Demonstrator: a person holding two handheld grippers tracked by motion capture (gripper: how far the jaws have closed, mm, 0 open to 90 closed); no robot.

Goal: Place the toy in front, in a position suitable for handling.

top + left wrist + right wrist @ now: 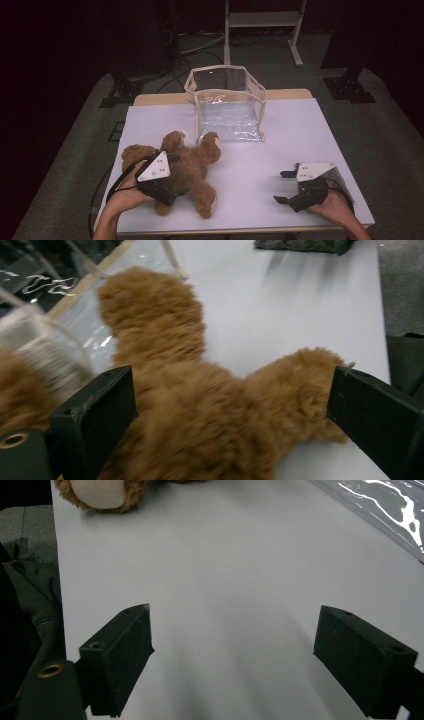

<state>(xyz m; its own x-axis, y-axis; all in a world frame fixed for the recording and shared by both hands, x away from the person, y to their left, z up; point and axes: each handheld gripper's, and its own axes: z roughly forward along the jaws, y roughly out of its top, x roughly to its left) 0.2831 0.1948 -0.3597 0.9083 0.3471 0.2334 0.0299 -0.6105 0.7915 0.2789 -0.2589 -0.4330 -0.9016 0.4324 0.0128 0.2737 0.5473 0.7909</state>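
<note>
Left gripper (167, 172) sits at the lower left of the high view, jaws spread wide around the brown teddy bear (192, 167) — pads not pressing its fur. Right gripper (285, 187), lower right, gapes over bare white table (300, 130) — the clear bag (227, 102) stands upper centre.

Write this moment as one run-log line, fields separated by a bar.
left hand-held gripper: open, jaws astride teddy bear | right hand-held gripper: open, over table | clear bag: upright behind bear
</note>
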